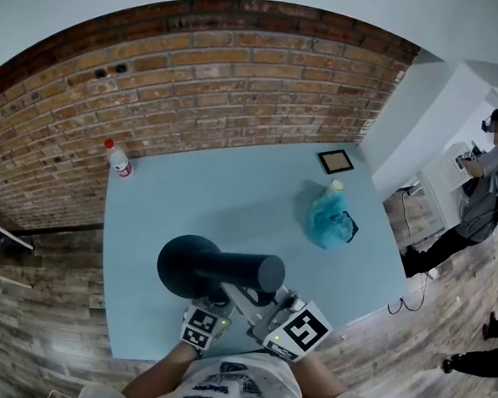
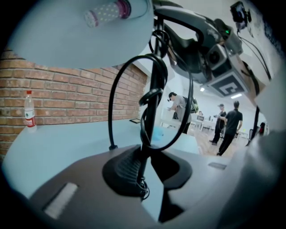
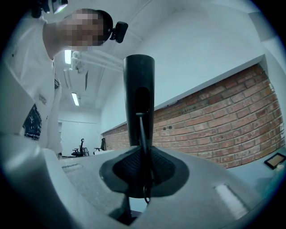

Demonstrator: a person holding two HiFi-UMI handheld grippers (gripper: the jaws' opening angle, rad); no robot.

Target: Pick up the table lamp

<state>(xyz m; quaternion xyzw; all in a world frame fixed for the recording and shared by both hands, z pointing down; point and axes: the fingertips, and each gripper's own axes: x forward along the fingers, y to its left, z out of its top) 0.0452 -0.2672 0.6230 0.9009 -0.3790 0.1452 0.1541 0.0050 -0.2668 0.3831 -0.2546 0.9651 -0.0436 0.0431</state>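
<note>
The table lamp [image 1: 227, 271] sits directly ahead of both tools, over the near edge of the counter [image 1: 233, 184]. Its long axis runs crosswise to them. The round disc [image 1: 185, 266] lies just beyond the left hand-held gripper [image 2: 144, 172], and the dark cylinder [image 3: 139, 98] reaches across in front of the right hand-held gripper [image 3: 144, 172]. Each has its jaws closed on the lamp's thin stem [image 2: 149, 129], which passes between the ribbed pads with a loop of cable beside it. The two grips are side by side and touching the same slender part, so neither hand is nearer. The lamp looks clear of the counter, though no view shows the gap plainly. Any further lift depends on both hands rising together, so the crosswise body stays level.
</note>
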